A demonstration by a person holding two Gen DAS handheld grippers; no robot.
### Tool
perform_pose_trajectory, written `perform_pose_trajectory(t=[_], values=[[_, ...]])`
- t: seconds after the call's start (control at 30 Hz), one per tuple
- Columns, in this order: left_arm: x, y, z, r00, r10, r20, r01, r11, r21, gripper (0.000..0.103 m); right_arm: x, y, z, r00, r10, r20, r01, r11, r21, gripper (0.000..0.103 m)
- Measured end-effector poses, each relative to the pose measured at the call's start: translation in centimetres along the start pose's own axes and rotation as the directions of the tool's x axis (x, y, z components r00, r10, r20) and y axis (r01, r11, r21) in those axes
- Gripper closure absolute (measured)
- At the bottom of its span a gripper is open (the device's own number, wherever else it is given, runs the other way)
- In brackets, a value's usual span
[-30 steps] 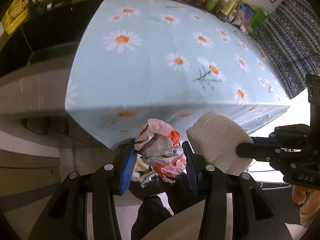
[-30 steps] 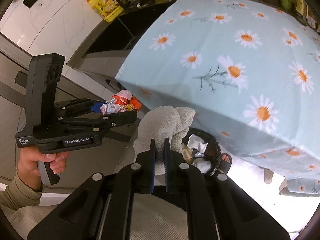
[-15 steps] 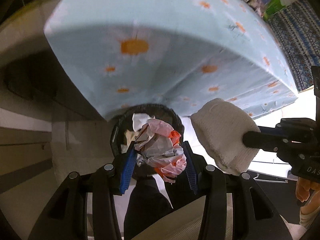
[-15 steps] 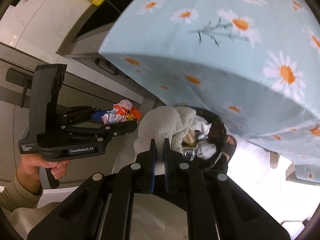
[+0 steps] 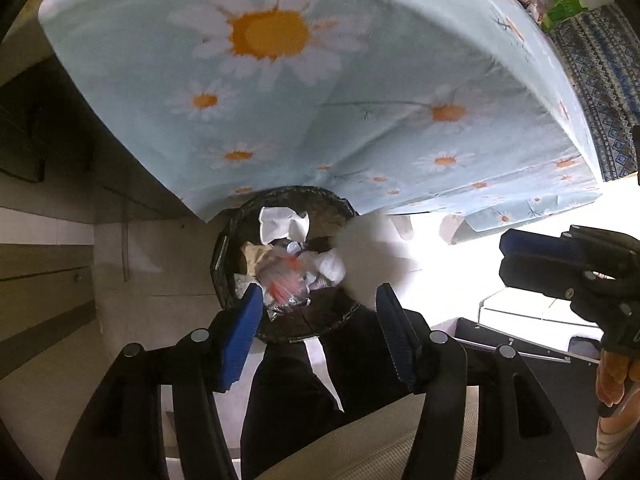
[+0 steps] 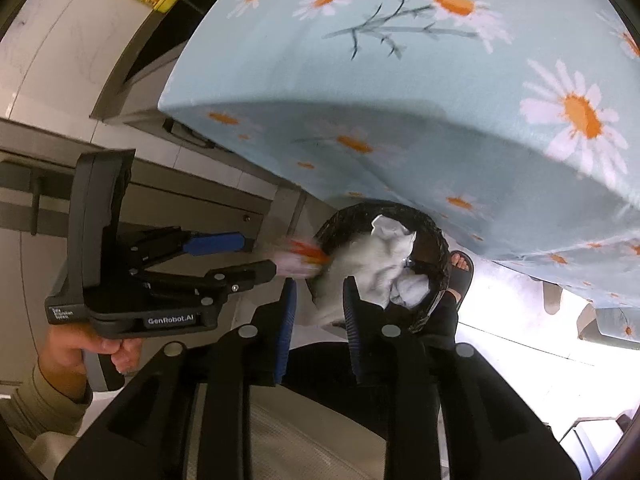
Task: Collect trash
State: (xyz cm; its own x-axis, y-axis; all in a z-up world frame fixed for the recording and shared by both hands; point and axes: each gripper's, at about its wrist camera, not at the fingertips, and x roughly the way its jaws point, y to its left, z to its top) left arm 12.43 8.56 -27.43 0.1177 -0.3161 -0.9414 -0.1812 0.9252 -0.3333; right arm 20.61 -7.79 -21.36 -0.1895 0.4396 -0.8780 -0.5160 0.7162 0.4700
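Observation:
A black bin (image 5: 224, 280) with a dark liner stands on the floor under the table edge, holding crumpled white paper and foil; it also shows in the right wrist view (image 6: 438, 248). My left gripper (image 5: 318, 312) is open above the bin, and the pink and orange wrapper wad (image 5: 282, 276) is blurred, falling free below it. In the right wrist view this wad (image 6: 298, 262) is a blur by the bin rim. My right gripper (image 6: 320, 300) is open, and the white cloth wad (image 6: 360, 268) drops from it over the bin. The cloth (image 5: 368, 256) is blurred in the left wrist view.
The table with the light-blue daisy cloth (image 5: 320, 100) overhangs the bin. Grey cabinets (image 6: 160, 200) stand to the left. A foot in a black sandal (image 6: 460, 268) is beside the bin. My dark trouser legs (image 5: 288, 392) are below the grippers.
Both grippers tipped down over the bin and opened. The wrapper wad left the left gripper and the white cloth left the right gripper; both are falling.

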Motion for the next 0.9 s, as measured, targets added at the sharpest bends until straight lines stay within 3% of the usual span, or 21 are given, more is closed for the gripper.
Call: perform_pose_trajectory(t=[0.4, 0.47, 0.5, 0.83, 0.87, 0.9], values=[[-3.3, -0.4, 0.4, 0.999, -0.014, 0.039, 0.013, 0.999, 0.031, 0.046, -4.1, 0.2, -0.6, 0.995, -0.055, 0.084, 0.048, 0.995, 0.084, 0.077], [-4.3, -0.7, 0.6, 0.999, -0.018, 0.05, 0.015, 0.999, 0.046, 0.046, -5.4, 0.5, -0.8, 0.991, -0.069, 0.111, 0.058, 0.994, 0.096, 0.073], [-5.1, -1.1, 0.7, 0.998, -0.012, 0.061, 0.009, 0.998, 0.057, 0.046, -6.3, 0.6, -0.9, 0.989, -0.073, 0.128, 0.06, 0.993, 0.103, 0.07], [-11.9, -3.7, 1.9, 0.98, 0.001, 0.199, -0.018, 0.996, 0.086, 0.046, -13.4, 0.4, -1.5, 0.959, -0.105, 0.262, 0.079, 0.991, 0.109, 0.069], [-12.3, -4.0, 2.0, 0.978, 0.002, 0.207, -0.021, 0.996, 0.09, 0.046, -14.2, 0.3, -1.5, 0.955, -0.108, 0.278, 0.081, 0.991, 0.107, 0.067], [-13.0, -4.5, 2.1, 0.976, 0.001, 0.217, -0.022, 0.995, 0.095, 0.046, -15.3, 0.2, -1.6, 0.945, -0.128, 0.301, 0.101, 0.989, 0.103, 0.057]])
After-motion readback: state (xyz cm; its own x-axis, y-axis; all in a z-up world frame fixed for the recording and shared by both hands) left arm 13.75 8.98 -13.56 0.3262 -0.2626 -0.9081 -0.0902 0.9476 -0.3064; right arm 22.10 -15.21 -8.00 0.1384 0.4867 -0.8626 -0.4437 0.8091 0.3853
